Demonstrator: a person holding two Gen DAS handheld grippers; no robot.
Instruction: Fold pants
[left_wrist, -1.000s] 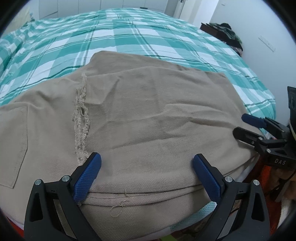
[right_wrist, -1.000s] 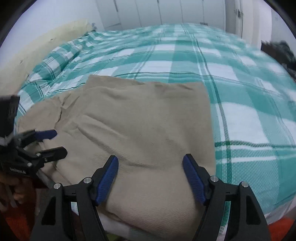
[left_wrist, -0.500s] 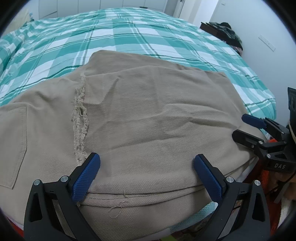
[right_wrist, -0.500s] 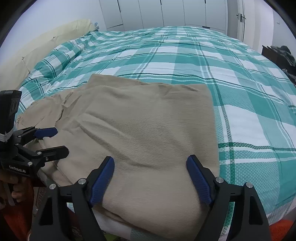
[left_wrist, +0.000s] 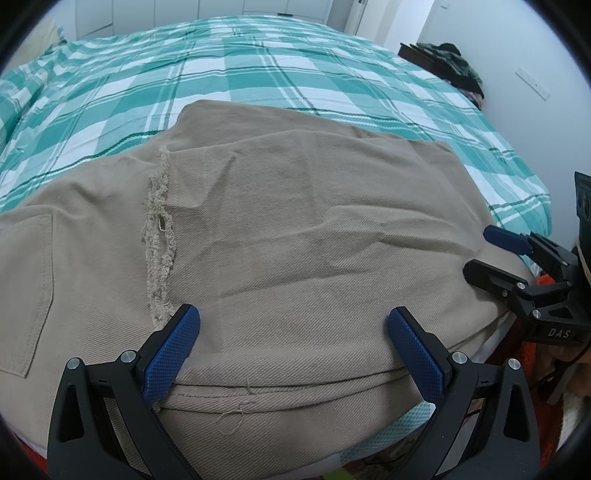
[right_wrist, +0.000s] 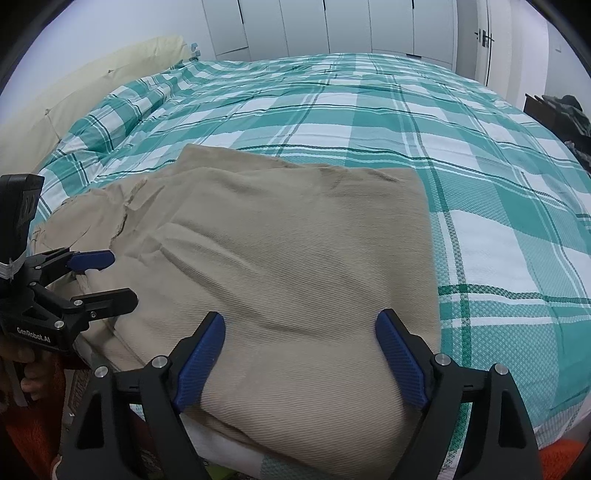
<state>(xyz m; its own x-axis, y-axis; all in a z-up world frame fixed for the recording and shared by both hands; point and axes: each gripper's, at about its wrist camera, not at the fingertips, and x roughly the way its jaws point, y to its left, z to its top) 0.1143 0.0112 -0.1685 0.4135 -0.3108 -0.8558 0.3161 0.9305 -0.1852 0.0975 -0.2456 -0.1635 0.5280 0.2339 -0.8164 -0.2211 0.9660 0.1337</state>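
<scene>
Pants: beige pants (left_wrist: 295, 236), folded into a flat stack, lie at the near edge of the bed (right_wrist: 369, 110) on its teal-and-white checked cover; a frayed hem (left_wrist: 159, 236) shows left of middle.
Left gripper (left_wrist: 295, 354): jaws wide, over the stack's near edge, gripping nothing.
Right gripper (right_wrist: 301, 358): jaws opening, cloth lying below and between them, pads clear of it.

"DAS" on the right claw (left_wrist: 491, 254) body, "GenRobot.AI" on the left claw (right_wrist: 101, 277) body
</scene>
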